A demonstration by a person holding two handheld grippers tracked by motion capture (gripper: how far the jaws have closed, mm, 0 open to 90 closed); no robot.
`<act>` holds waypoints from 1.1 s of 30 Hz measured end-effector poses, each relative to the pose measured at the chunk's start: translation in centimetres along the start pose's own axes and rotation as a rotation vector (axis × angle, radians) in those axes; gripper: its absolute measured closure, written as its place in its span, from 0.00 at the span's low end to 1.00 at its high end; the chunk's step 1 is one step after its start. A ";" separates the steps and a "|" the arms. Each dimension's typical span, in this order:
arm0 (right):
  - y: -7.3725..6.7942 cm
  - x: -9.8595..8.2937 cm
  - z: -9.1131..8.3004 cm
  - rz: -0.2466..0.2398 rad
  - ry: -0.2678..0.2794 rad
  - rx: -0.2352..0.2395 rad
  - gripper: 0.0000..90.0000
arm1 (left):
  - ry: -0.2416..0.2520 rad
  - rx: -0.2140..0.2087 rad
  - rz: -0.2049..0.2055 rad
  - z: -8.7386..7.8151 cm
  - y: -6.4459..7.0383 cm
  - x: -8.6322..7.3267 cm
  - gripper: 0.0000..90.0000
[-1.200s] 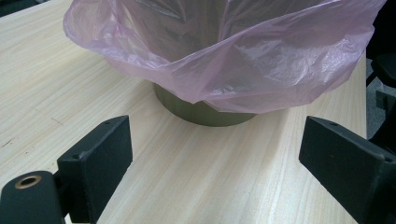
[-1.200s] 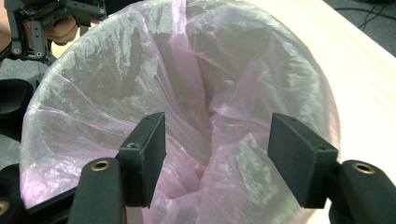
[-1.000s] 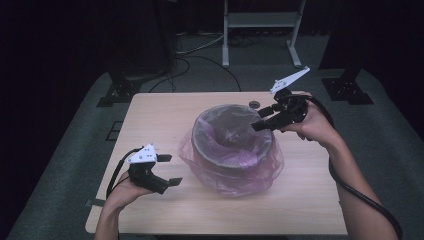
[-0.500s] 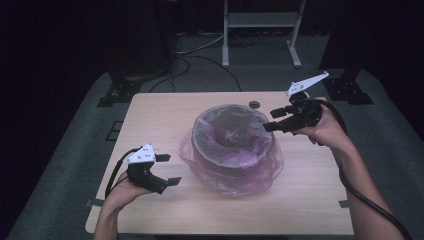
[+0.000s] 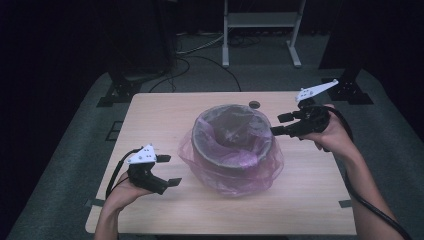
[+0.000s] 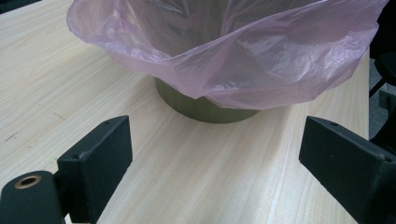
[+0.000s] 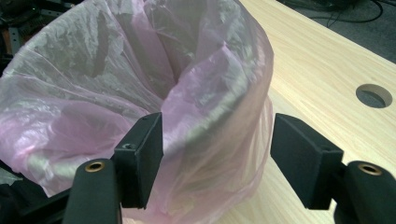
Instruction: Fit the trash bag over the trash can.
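A round bin (image 5: 232, 145) stands mid-counter, lined with a pink bag (image 5: 260, 170) whose edge is folded over the rim and hangs loosely down the outside. The right hand-held gripper (image 5: 280, 125) hovers just right of the rim, jaws spread and holding nothing, seemingly lined up to pinch the bag's fold. The left hand-held gripper (image 5: 167, 170), also spread and free, waits near the bin's left on the counter (image 5: 310, 200).

One round bin (image 5: 232, 145), one pink plastic bag (image 5: 235, 175) lining it, one counter (image 5: 310, 200) with one round hole (image 5: 254, 105), and two hand-held grippers are counted: left hand-held gripper (image 5: 167, 170), right hand-held gripper (image 5: 278, 124).
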State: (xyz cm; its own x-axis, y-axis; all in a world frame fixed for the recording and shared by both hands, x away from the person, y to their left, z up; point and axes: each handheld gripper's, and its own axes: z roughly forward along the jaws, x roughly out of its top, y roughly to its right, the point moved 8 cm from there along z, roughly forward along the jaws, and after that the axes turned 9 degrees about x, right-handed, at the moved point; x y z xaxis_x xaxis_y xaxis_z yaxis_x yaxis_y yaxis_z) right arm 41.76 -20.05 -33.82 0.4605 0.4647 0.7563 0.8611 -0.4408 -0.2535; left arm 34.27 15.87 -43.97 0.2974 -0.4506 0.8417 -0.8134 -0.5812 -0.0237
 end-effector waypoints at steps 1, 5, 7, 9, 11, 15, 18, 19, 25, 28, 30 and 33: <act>0.1 -0.2 -0.1 0.002 0.002 -0.001 0.37 | -0.001 0.001 0.000 0.0 0.0 0.0 0.09; 0.5 -1.0 -0.3 0.018 0.011 -0.001 0.37 | -0.006 0.002 -0.004 0.1 -0.1 -0.1 0.09; 0.6 -1.4 -0.4 0.028 0.018 -0.002 0.37 | -0.010 0.002 -0.002 0.2 -0.1 -0.2 0.09; 0.8 -1.8 -0.5 0.037 0.022 -0.003 0.37 | -0.010 0.002 -0.003 0.2 -0.1 -0.3 0.09; 0.9 -2.2 -0.6 0.043 0.027 -0.003 0.37 | -0.011 0.002 -0.008 0.2 -0.1 -0.3 0.09; 1.3 -3.1 -0.8 0.060 0.036 -0.004 0.37 | -0.012 0.004 -0.009 0.1 -0.1 -0.3 0.09; 1.5 -3.8 -0.8 0.073 0.041 -0.003 0.37 | -0.010 0.002 -0.012 0.2 -0.1 -0.3 0.09; 1.6 -4.0 -0.8 0.077 0.045 -0.003 0.37 | -0.009 0.002 -0.012 0.2 -0.1 -0.3 0.09; 2.2 -5.7 -0.7 0.113 0.052 -0.005 0.37 | -0.010 0.008 -0.016 0.0 -0.3 -0.4 0.09; 2.5 -6.6 -0.5 0.125 0.064 -0.004 0.37 | -0.013 0.009 -0.018 0.1 -0.3 -0.5 0.09; 2.6 -7.0 -0.5 0.134 0.070 -0.005 0.37 | -0.014 0.009 -0.018 0.1 -0.3 -0.5 0.09; 2.8 -7.8 -0.4 0.144 0.074 -0.005 0.37 | -0.014 0.008 -0.018 0.1 -0.4 -0.6 0.09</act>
State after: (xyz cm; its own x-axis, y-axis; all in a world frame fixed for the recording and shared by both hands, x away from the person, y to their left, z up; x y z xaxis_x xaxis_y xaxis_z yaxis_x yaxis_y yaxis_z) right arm 40.50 -25.21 -40.25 0.5618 0.3388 0.7547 0.7861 -0.5027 -0.3595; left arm 34.44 16.27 -44.48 0.3193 -0.4494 0.8343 -0.8036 -0.5950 -0.0130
